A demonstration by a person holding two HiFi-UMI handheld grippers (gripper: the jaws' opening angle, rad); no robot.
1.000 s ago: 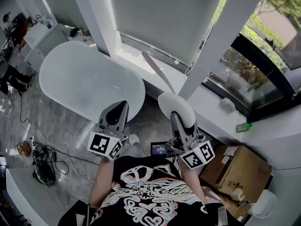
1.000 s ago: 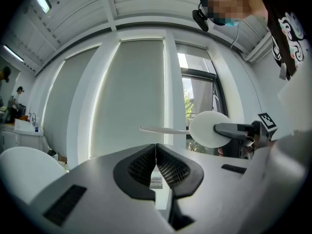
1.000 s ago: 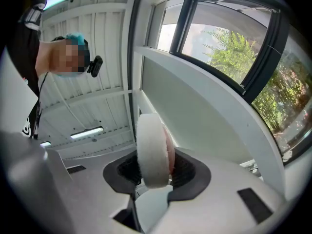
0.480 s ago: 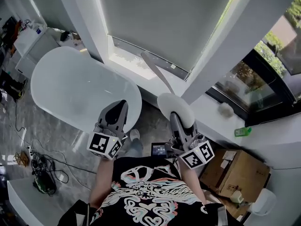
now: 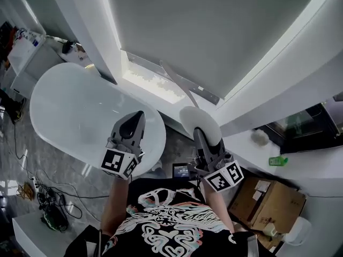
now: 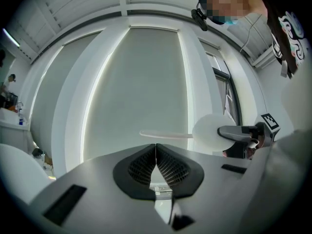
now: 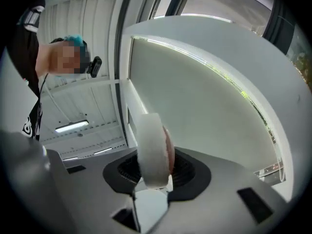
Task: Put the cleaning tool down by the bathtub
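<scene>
Between the tub [image 5: 75, 106] on the left and the window sill [image 5: 244, 138] on the right, the person holds both grippers out in front of the body. The right gripper [image 5: 198, 131] pinches the tool [image 5: 199, 119] by its round white pad. The right gripper view shows that pad [image 7: 152, 145] edge-on between the jaws, which press on it from both sides. The tool's long pale handle reaches away toward the far side, across the lower edge of the blind [image 5: 214, 36]. The tool hangs in the air, to the right of the tub's near end and apart from its rim. It touches neither the floor [image 5: 69, 159] nor the tub.

The left gripper [image 5: 135, 118] hovers over the tub's near right rim. In its own view its jaws [image 6: 156, 150] are pressed together with nothing between them.

The step in hand looks like the carry: the tool is held but not yet put down. The next move probably calls for lowering the right gripper toward the strip of floor just beside the tub. The handle needs to stay clear of the blind and the tub's rim on the way down. Once the pad rests on the floor, the jaws can spread to let it go. The left gripper seems to have no part in this and only needs to stay out of the way.
</scene>
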